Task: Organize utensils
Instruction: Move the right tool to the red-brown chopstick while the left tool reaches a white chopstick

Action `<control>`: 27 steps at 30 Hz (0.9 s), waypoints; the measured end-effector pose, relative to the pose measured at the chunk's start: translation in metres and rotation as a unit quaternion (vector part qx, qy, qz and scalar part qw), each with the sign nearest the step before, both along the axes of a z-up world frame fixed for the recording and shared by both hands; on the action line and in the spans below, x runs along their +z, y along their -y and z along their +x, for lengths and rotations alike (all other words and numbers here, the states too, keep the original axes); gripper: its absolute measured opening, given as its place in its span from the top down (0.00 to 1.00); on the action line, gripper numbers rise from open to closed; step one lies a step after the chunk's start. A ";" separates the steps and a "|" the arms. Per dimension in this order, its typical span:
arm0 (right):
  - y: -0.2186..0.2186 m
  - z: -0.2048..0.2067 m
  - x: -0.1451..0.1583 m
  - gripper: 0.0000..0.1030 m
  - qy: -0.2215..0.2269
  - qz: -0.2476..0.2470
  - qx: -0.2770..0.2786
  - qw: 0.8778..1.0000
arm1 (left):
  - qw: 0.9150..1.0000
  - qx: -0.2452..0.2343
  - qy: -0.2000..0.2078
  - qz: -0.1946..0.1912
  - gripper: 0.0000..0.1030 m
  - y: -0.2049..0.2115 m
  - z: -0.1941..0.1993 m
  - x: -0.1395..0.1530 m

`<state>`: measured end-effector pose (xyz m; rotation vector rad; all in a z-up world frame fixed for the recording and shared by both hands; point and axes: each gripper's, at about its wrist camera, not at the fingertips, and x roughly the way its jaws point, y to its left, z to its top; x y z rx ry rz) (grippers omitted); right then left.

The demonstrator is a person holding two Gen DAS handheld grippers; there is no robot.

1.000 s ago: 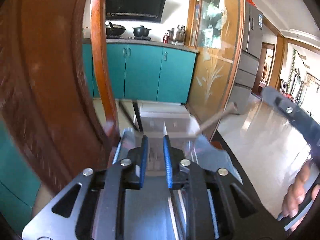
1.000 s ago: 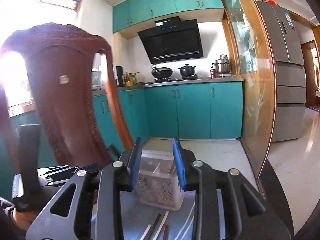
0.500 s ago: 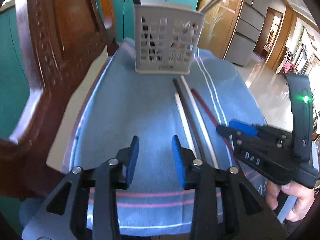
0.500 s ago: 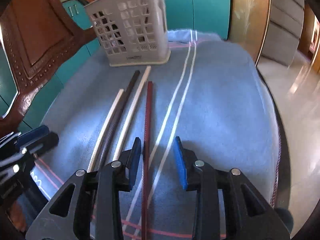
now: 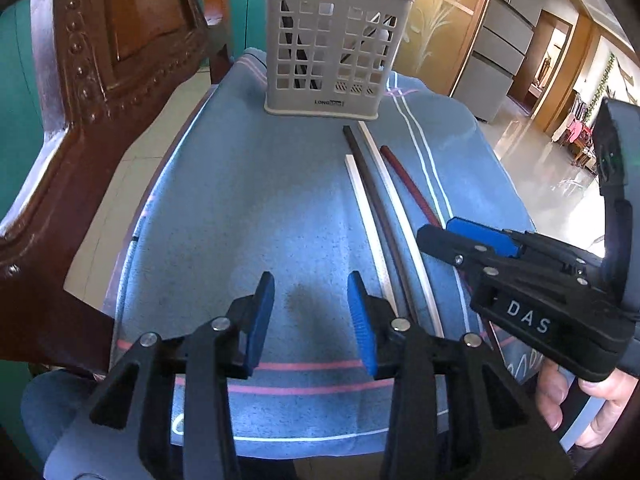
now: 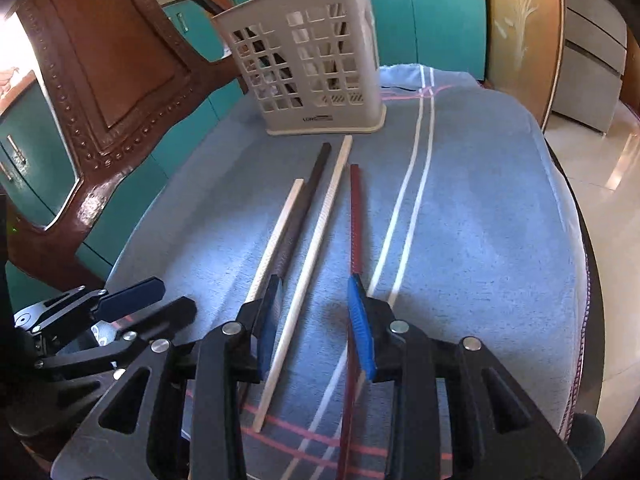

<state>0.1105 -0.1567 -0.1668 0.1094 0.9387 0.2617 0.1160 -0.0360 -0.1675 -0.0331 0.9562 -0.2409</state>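
Several chopsticks lie side by side on the blue towel (image 5: pixel 248 200): two cream ones (image 6: pixel 320 232), a dark brown one (image 6: pixel 308 192) and a red one (image 6: pixel 355 220). A grey slotted utensil basket (image 5: pixel 334 46) stands upright beyond their far ends, with a few utensils in it. My left gripper (image 5: pixel 310 316) is open and empty, low over the towel left of the chopsticks. My right gripper (image 6: pixel 314 320) is open over the chopsticks' near ends, straddling a cream one; it also shows in the left wrist view (image 5: pixel 460 236).
A carved wooden chair back (image 5: pixel 100 92) rises close on the left of the table. The towel covers a round table whose edge (image 6: pixel 588 248) falls off on the right. Teal cabinets (image 6: pixel 440 8) and a glass door stand behind.
Both grippers have tilted down from facing the kitchen to low over the towel. In the last half second both moved a little closer to the chopsticks.
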 end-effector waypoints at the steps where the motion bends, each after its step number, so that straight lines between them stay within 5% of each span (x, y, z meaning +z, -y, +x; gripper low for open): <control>1: -0.002 0.000 -0.002 0.67 -0.003 -0.008 0.003 1.000 | 1.000 0.000 -0.002 0.000 0.61 0.000 0.000 -0.001; 4: -0.005 -0.001 -0.003 0.67 0.005 -0.030 0.004 1.000 | 1.000 -0.002 -0.009 0.001 0.61 0.002 -0.001 -0.005; 8: 0.004 0.002 -0.005 0.90 0.001 -0.035 -0.019 0.999 | 1.000 -0.005 -0.015 0.004 0.61 0.005 0.001 -0.010; 11: 0.023 0.006 -0.011 0.93 -0.016 -0.016 -0.051 0.998 | 1.000 -0.006 -0.015 0.007 0.61 0.006 0.002 -0.011; 16: 0.026 0.004 -0.004 0.87 -0.008 0.012 -0.038 0.999 | 1.000 -0.005 -0.014 0.008 0.61 0.005 0.001 -0.011; 23: 0.004 0.004 -0.006 0.69 -0.001 -0.032 -0.007 0.999 | 1.000 -0.005 -0.015 0.009 0.57 0.006 0.001 -0.013; 27: 0.003 0.007 -0.007 0.68 0.000 -0.038 -0.011 0.999 | 1.000 -0.005 -0.015 0.009 0.57 0.006 0.002 -0.013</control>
